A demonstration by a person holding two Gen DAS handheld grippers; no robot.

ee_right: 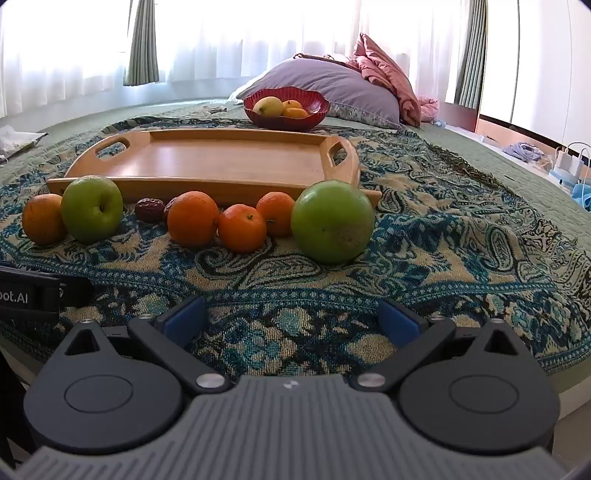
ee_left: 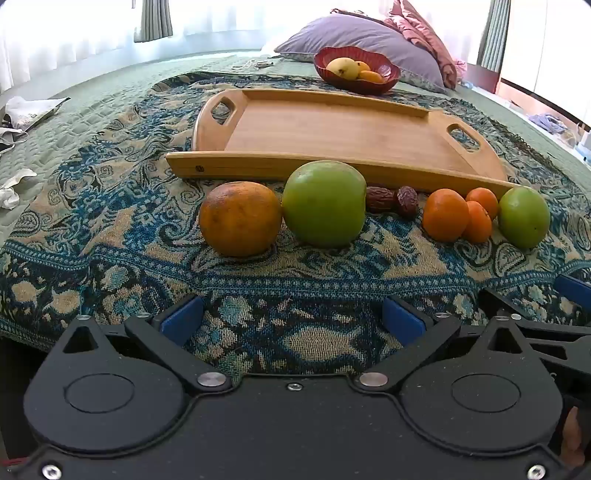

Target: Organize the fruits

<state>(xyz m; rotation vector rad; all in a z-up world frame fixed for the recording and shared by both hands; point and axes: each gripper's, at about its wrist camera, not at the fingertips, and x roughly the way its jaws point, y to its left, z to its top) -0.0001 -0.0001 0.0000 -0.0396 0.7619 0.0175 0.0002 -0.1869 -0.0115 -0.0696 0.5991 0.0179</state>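
A row of fruit lies on a patterned blanket (ee_left: 110,229) in front of an empty wooden tray (ee_left: 332,129): a dull orange (ee_left: 240,218), a green apple (ee_left: 325,203), two dates (ee_left: 391,199), three small oranges (ee_left: 445,215) and a second green apple (ee_left: 523,217). The same row shows in the right wrist view, with the second apple (ee_right: 332,221) nearest and the tray (ee_right: 221,162) behind. My left gripper (ee_left: 291,321) is open and empty, short of the fruit. My right gripper (ee_right: 291,321) is open and empty too.
A red bowl (ee_left: 384,79) with yellow and orange fruit stands behind the tray, by a purple pillow (ee_left: 362,35). Crumpled paper (ee_left: 26,114) lies at far left. The bed's right edge has bags and clutter (ee_right: 569,166).
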